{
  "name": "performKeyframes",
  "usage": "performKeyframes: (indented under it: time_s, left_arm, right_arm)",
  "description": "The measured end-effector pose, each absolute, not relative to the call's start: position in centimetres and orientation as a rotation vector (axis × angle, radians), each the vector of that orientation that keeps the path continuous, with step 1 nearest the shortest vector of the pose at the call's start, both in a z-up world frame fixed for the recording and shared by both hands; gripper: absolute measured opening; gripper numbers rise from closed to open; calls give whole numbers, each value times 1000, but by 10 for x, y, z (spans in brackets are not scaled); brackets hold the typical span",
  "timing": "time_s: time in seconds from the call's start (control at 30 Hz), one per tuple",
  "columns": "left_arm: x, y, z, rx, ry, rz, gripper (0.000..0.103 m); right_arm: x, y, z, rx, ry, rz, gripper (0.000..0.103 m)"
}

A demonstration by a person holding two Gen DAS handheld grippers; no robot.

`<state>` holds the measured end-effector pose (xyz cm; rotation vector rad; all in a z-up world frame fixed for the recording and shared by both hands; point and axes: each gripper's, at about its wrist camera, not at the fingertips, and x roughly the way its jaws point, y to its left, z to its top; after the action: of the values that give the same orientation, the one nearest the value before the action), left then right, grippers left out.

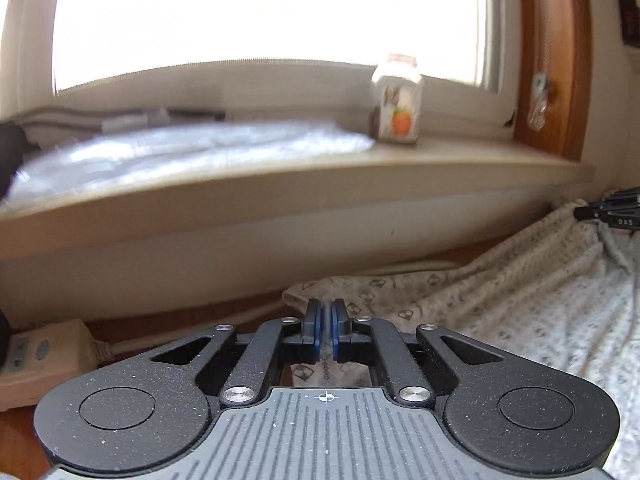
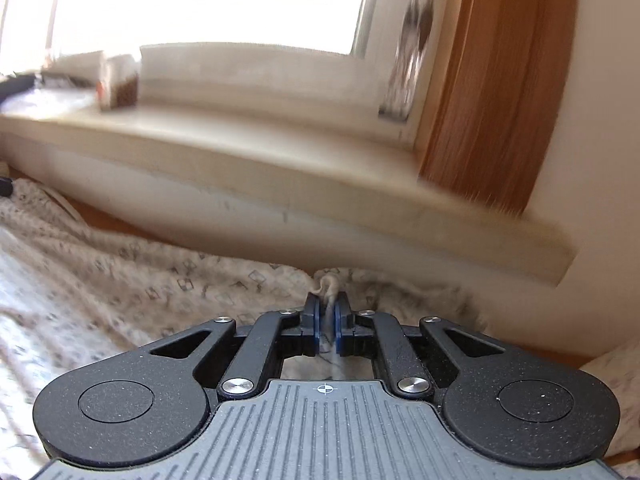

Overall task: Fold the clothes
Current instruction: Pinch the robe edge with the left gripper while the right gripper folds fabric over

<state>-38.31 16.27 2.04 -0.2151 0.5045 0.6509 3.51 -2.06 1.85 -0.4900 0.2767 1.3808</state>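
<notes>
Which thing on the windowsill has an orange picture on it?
The clear jar standing at the sill's right end; the crinkled plastic sheet lying left of it has none.

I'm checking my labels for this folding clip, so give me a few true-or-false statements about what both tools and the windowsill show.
1. The left tool is shut on the white patterned fabric garment. True.
2. The right tool is open and empty. False: it is shut on a pinch of the same garment.
3. A clear glass jar with an orange fruit label stands on the beige windowsill. True.
4. The jar lies tipped over. False: it stands upright.
</notes>
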Motion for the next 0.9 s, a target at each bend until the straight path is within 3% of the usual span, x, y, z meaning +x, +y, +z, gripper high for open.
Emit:
performKeyframes:
  time_s: [0.23,0.33,0.4,0.6,0.63,0.77,0.9]
  left_arm:
    - [-414,116,40,-193,451,586,6]
    - [-425,104,40,-214,470,553,13]
    - [-433,102,40,-209,481,563,34]
    - [-426,121,49,-223,499,563,75]
    - [-419,124,46,-228,515,550,76]
    - [-395,131,29,-230,581,513,75]
    - [-394,124,25,-207,570,510,56]
  right_arm:
    - [26,-76,32,-581,270,1461,8]
    - [22,-93,18,-643,320,1486,10]
    - [24,-102,15,-624,352,1493,10]
    - [28,-113,23,-480,366,1493,30]
    - [29,-114,24,-458,367,1491,38]
    - [34,-112,20,-413,387,1484,40]
    - [40,-99,31,-402,392,1443,40]
